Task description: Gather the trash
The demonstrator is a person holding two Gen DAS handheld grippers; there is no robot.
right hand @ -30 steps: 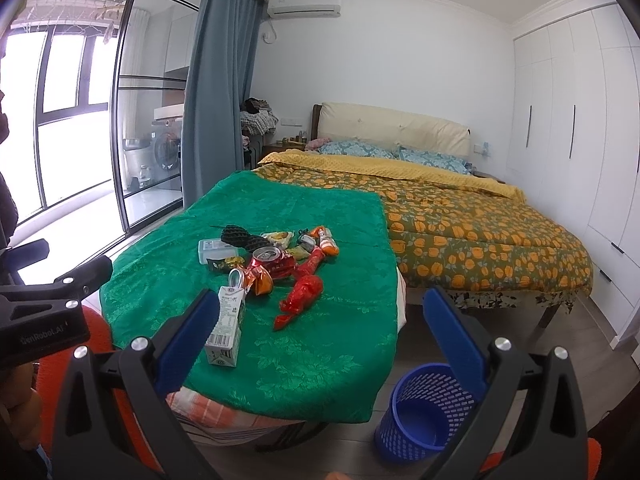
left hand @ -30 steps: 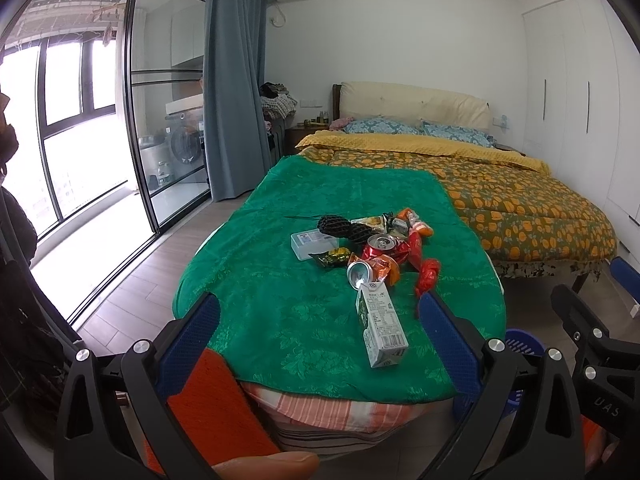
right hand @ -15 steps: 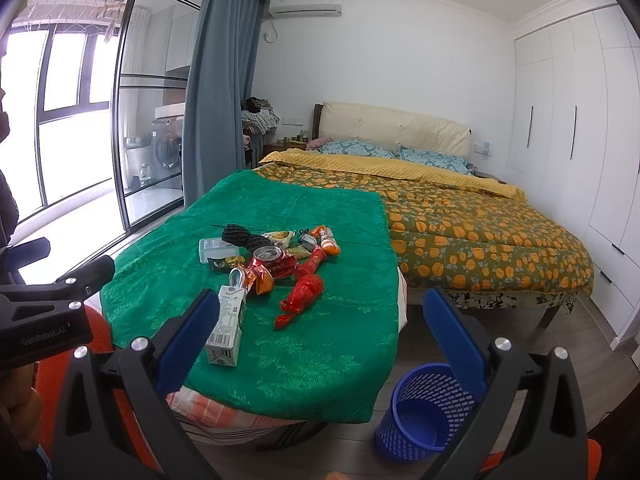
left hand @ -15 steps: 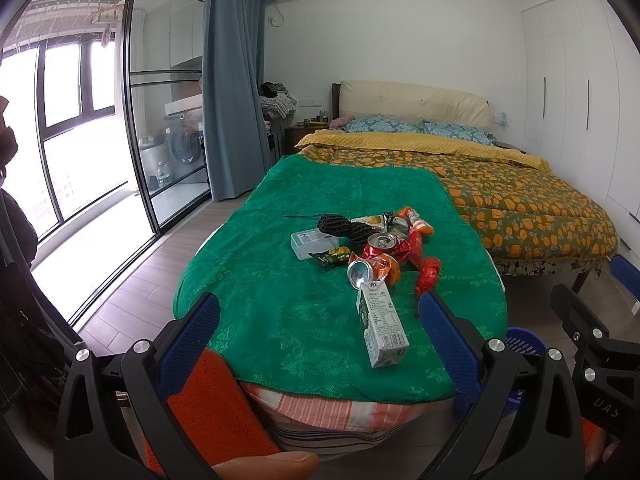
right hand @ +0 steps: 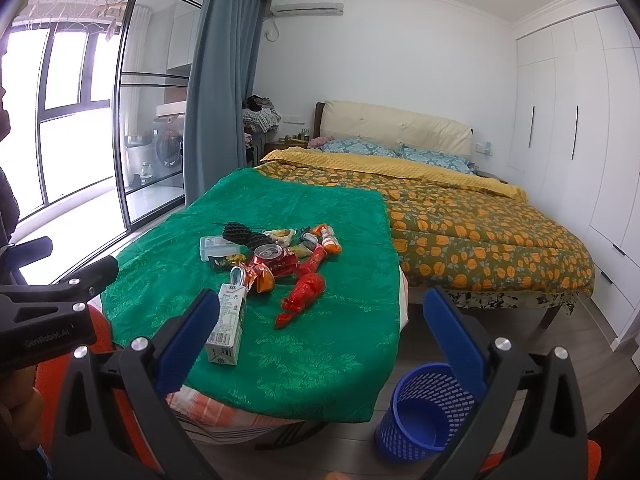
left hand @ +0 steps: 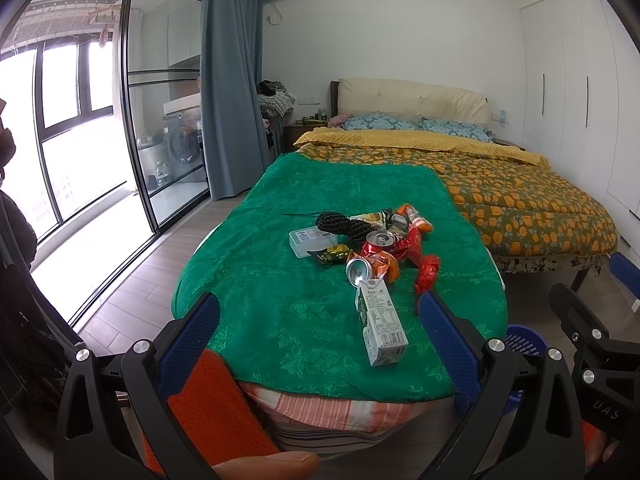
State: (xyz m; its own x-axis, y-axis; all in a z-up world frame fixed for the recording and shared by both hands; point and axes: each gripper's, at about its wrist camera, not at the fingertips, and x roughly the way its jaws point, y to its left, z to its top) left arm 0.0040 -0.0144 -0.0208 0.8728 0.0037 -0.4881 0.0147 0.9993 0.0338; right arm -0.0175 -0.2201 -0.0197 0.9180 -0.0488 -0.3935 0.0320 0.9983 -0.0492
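Both grippers (left hand: 320,320) (right hand: 322,316) gape short of the table edge (right hand: 280,412).

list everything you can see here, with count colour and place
table: 1, green cloth, room centre
carton: 1, white and green, lying nearest the cloth's front edge
cans: 2, red and silver, in the pile
wrappers: several, red, orange, yellow, in the pile
box: 1, clear, pile's left side
net: 1, black, behind the box
bin: 1, blue, on floor right of table
bed: 1, yellow-orange cover, behind the table
left gripper: blue pads, open
right gripper: blue pads, open
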